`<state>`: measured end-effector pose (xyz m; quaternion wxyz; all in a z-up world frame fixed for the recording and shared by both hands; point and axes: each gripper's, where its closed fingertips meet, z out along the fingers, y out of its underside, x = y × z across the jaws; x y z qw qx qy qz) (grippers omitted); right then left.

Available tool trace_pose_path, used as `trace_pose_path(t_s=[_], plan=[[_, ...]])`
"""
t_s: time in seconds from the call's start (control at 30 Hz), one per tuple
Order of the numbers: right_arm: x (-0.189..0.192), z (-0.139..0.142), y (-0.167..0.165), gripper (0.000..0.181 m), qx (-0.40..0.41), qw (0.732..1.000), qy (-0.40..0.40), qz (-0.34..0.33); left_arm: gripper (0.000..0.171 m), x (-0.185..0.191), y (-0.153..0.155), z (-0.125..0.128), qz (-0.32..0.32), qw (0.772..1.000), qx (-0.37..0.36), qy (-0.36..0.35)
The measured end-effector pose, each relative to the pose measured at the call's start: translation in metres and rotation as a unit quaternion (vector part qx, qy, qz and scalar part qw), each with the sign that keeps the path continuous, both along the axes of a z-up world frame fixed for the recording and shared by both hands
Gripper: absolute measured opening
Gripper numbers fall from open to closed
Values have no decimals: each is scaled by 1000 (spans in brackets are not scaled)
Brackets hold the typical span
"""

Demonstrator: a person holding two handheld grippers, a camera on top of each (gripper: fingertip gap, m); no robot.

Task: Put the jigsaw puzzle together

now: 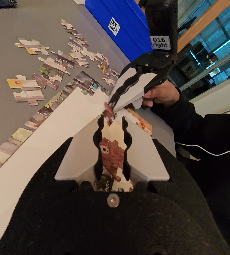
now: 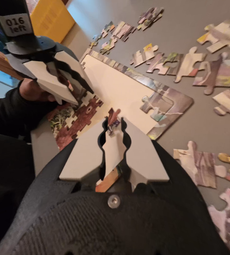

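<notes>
Over the puzzle tray: both grippers meet above its white inner board, their tips close together
Right gripper (image 2: 113, 121): fingers pinched on a small brown puzzle piece (image 2: 113, 117), held by one edge above the board with the rest of it sticking out past the tips; the left wrist view shows the same pinch from the far side, the piece (image 1: 109, 113) hanging just beyond the tips
Left gripper (image 1: 112, 118): fingers spread, nothing between them, pointing down at the assembled brown patch
Assembled patch (image 1: 111, 154): joined brown pieces with an eye-like mark, lying on the near part of the board; a white gap shaped like a missing piece shows inside it in the right wrist view (image 2: 70, 120)
Tray (image 1: 33, 138): flat on the grey table (image 1: 15, 27), with a printed purple and green border; one corner piece (image 2: 159, 109) already sits at its right corner
Loose pieces (image 1: 48, 66): spread on the table beyond the tray, mostly white, purple and yellow, face up, some overlapping
Blue box (image 1: 118, 27): at the far edge of the table, with a square marker sticker on its side
Yellow box (image 2: 51, 23): far left in the right wrist view, behind the left gripper
Person: a hand (image 1: 162, 93) in a black sleeve grips the right tool's handle
Sharpness: right wrist view is blurred, so fine detail on the pieces is lost
</notes>
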<state>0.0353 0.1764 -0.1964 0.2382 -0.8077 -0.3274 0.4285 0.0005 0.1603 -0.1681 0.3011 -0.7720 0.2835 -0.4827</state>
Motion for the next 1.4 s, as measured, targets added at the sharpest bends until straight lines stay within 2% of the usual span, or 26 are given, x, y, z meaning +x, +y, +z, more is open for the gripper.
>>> trace_pose_path(t_s=[0.07,0.17,0.3,0.4,0.47,0.53,0.57,0.63,0.7,0.77,0.83,0.93,1.2,1.4], plan=[[6,4,9,26,37,999,-10,-19,23,1,-1,-2,-3,1000,7,9],[17,19,19,25,81,996,1,-40,18,1,-1,0,-3,1000,19,10],[19,34,5,24,102,994,45,2,18,-1,-1,-1,-2,1000,19,17],[16,22,2,41,132,991,-6,16,18,0,-3,-2,-5,1000,19,18],[26,32,19,40,226,972,-55,-30,18,1,-4,-2,-7,999,23,21],[53,62,39,33,325,938,-52,-106,18,1,-6,-2,-9,999,29,25],[68,75,45,32,349,927,-36,-134,18,1,-6,-2,-10,999,34,27],[93,84,51,36,340,929,-3,-147,18,0,-8,-2,-13,998,41,34],[108,73,44,37,294,949,13,-109,18,-4,-6,-2,-11,997,54,47],[110,58,21,38,271,962,12,-26,18,-9,-2,1,1,996,69,53],[113,35,3,31,269,962,-31,41,18,-11,0,4,6,996,71,48],[109,17,-7,32,252,963,-64,78,18,-10,0,1,3,997,64,45],[109,-14,-11,40,209,964,-128,103,18,-8,-2,-5,-7,996,68,59],[111,-16,-6,29,224,959,-146,93,18,-5,-6,1,-14,996,75,52]])
